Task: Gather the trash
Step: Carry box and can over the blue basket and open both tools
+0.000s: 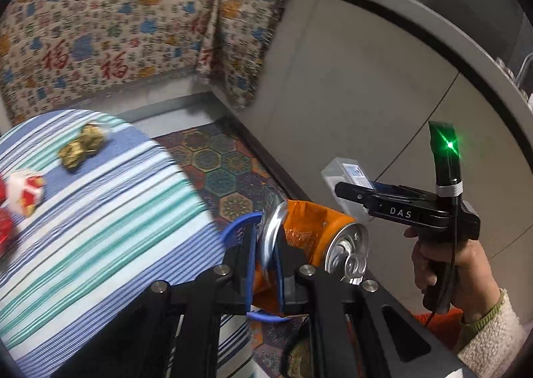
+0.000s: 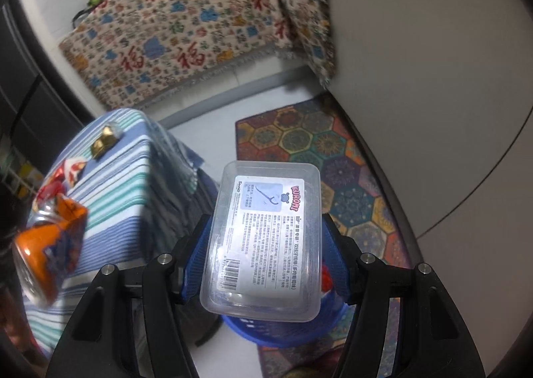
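Above rug [image 2: 333, 158], claws gripping can [image 1: 313, 234], box [image 2: 266, 238]

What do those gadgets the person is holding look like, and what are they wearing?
Each gripper is black, with silver bolts and blue pads. The right gripper has a pistol handle, white "DAS" lettering, a black cable and a green light. The sleeve is fluffy cream with a green knit cuff.

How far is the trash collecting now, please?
Done: cannot tell; the blue basket shows little of its inside. In hand: the left gripper clamps a crushed orange can, and the right gripper holds a clear plastic box above the basket. Left: gold wrappers and red-white wrappers on the striped table.
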`<act>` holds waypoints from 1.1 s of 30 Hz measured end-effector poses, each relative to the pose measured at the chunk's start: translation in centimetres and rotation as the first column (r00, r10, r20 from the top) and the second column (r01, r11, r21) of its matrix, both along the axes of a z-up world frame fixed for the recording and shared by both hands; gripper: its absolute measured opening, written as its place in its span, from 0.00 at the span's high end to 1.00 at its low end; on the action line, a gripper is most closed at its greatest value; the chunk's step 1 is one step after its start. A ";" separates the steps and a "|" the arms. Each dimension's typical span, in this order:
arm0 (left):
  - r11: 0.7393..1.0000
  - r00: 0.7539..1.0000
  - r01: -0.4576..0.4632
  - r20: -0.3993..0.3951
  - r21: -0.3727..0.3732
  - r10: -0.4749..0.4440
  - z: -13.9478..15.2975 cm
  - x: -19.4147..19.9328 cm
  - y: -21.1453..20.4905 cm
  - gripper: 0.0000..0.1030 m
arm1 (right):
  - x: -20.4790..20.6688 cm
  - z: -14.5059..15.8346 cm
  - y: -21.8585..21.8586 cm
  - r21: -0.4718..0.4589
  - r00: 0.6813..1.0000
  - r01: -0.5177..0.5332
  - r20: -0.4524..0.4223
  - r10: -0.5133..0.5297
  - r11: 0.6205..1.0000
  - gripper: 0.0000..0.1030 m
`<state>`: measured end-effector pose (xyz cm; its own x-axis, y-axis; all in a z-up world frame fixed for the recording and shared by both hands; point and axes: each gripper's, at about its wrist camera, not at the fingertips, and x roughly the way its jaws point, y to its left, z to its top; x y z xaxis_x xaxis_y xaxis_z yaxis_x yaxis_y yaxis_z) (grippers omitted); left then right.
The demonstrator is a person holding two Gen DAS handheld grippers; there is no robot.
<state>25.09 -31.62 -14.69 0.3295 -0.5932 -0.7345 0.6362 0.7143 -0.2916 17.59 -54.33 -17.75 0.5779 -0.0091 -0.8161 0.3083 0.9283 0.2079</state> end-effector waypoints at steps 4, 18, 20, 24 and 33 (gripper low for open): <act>0.999 1.000 0.028 -0.001 0.025 -0.028 -1.9 0.6 -3.2 0.90 | 0.2 -0.1 -1.0 0.019 1.000 -0.004 0.005 0.004 1.000 0.38; 0.992 0.996 0.089 0.004 0.092 -0.090 -6.0 0.8 -7.8 0.90 | 0.7 -1.2 -3.2 0.038 0.999 0.037 -0.010 -0.037 0.999 0.37; 0.989 0.994 0.107 0.004 0.098 -0.108 -6.6 0.9 -8.4 0.90 | 0.8 -1.4 -3.4 0.047 0.999 0.040 -0.007 -0.040 0.998 0.36; 0.987 0.993 0.116 -0.043 0.107 -0.112 -8.3 1.6 -9.3 0.72 | 0.6 -1.3 -3.9 0.075 0.998 0.057 0.027 -0.059 0.996 0.19; 0.997 0.999 0.051 0.009 0.058 -0.052 -6.6 0.7 -7.4 0.58 | -0.1 1.0 -4.2 0.007 0.990 0.104 0.094 -0.104 0.995 0.15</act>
<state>25.84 -39.05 -21.32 0.3071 -0.5661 -0.7650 0.6753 0.6960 -0.2439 17.49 -58.56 -16.77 0.6483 -0.0714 -0.7580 0.3817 0.8919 0.2425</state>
